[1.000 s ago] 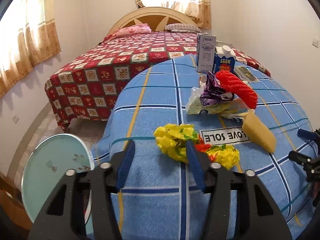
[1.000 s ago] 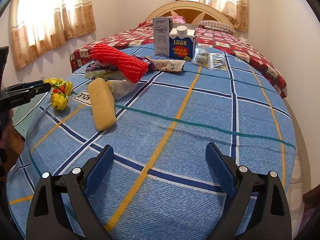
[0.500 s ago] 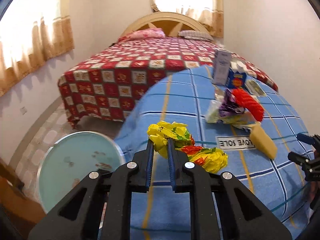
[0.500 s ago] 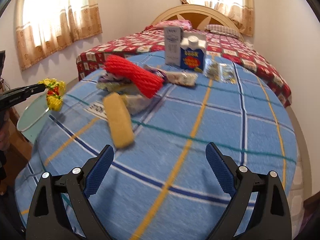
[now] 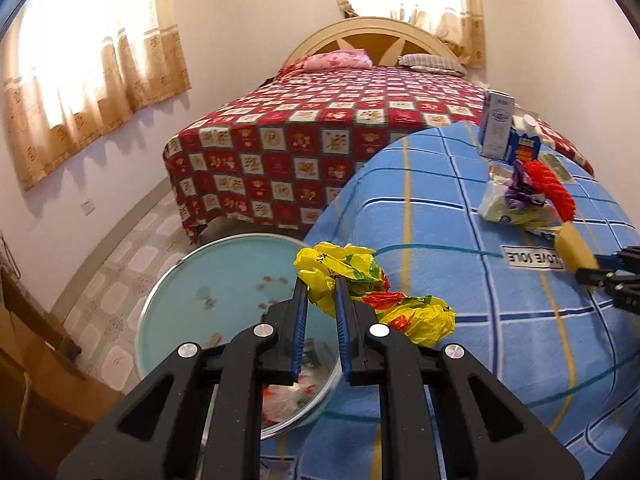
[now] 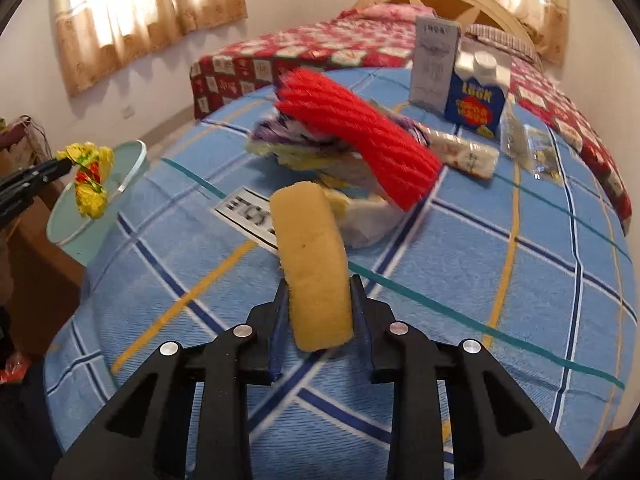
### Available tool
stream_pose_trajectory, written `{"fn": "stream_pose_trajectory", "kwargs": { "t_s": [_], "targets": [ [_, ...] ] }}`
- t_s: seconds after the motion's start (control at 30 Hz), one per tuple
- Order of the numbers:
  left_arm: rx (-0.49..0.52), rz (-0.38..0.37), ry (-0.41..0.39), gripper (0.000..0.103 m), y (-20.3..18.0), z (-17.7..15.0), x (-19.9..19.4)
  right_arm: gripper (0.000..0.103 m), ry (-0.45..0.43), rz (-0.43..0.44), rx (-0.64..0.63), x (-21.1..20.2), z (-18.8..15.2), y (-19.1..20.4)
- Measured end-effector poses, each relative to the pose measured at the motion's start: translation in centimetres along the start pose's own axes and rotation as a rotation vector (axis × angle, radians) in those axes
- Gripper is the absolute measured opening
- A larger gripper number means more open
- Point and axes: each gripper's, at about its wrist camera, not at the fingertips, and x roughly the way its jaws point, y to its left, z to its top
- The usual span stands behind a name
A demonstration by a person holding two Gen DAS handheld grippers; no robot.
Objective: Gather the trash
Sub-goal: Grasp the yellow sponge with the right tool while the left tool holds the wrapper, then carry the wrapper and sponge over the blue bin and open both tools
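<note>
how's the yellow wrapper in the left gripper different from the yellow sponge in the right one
The yellow wrapper is thin, crumpled film with red and green print; the yellow sponge is a thick, plain, rounded block. The wrapper hangs over the edge by the glass bin; the sponge is above the blue cloth. Both are clamped, by the left gripper and the right gripper.

Home bedroom: ahead of the tool, a red patchwork-quilted bed (image 5: 320,136) with arched wooden headboard (image 5: 372,36); beige curtained windows (image 5: 92,68).

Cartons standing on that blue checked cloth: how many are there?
2, side by side at the far edge near the bed: a tall grey carton and, touching its right, a shorter blue carton with a white cap. Others could hide behind them.
</note>
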Motion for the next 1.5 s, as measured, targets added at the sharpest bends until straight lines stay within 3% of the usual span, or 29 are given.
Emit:
{"fn": "stream_pose_trajectory", "kwargs": {
  "t_s": [0.17, 0.4, 0.63, 1.23, 1.5],
  "targets": [
    [-0.023, 0.048, 0.007, 0.014, 2.2, -0.4, -0.1, 0.029, -0.071, 0.024, -0.025, -1.3, 1.2, 1.8],
    [-0.03, 0.151, 0.031, 0.014, 4.5, -1.0, 0.1, 0.029, -0.098, 0.068, -0.092, 0.5, 4.7, 5.5],
    [-0.057, 0.206, 0.051, 0.014, 7.0, -1.7, 0.4, 0.029, -0.122, 0.109, -0.162, 3.0, 7.9, 9.2],
    [-0.079, 0.333, 0.079, 0.014, 11.2, -2.4, 0.4, 0.029, -0.09, 0.179, -0.28, 7.9, 11.6, 16.1],
    [-0.075, 0.34, 0.086, 0.014, 11.5, -2.5, 0.4, 0.029, -0.078, 0.195, -0.319, 9.1, 11.9, 18.1]
  ]
}}
